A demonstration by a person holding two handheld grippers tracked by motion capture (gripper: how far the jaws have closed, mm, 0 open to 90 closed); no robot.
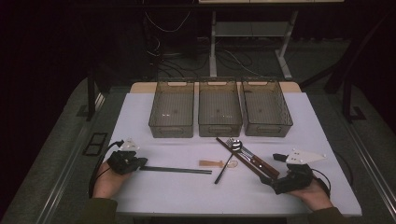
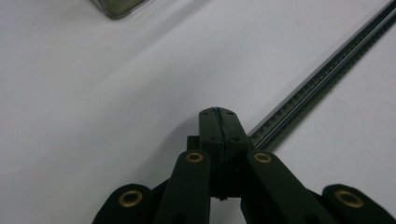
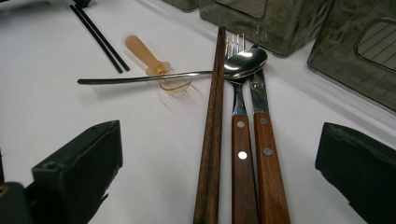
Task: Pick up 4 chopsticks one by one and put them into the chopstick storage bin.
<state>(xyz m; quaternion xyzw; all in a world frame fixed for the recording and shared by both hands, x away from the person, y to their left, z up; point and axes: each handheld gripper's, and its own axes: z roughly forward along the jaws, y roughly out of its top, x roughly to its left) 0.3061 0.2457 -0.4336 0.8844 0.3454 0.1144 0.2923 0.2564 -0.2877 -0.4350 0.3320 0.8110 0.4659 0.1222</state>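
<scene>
My left gripper (image 1: pixel 142 162) (image 2: pixel 218 114) rests on the white table (image 1: pixel 163 191) at the front left, jaws pressed shut with nothing seen between them. A pair of black chopsticks (image 1: pixel 175 170) (image 2: pixel 322 79) lies beside its tip and runs off to the right. At the front right my right gripper (image 1: pixel 273 170) (image 3: pixel 215 135) stands open. Between its wide jaws lie the near ends of brown wooden chopsticks (image 1: pixel 243 158) (image 3: pixel 212 130), a wood-handled fork (image 3: pixel 240 135) and a wood-handled knife (image 3: pixel 266 140). A metal spoon (image 1: pixel 224 169) (image 3: pixel 245 60) lies across them, over an amber plastic spoon (image 1: pixel 212 163) (image 3: pixel 144 56).
Three smoky transparent bins stand side by side at the back of the table: left bin (image 1: pixel 171 130), middle bin (image 1: pixel 220 129), right bin (image 1: pixel 267 129). The person's hands come in at the table's front edge. Beyond the table are desk legs and cables on a dark floor.
</scene>
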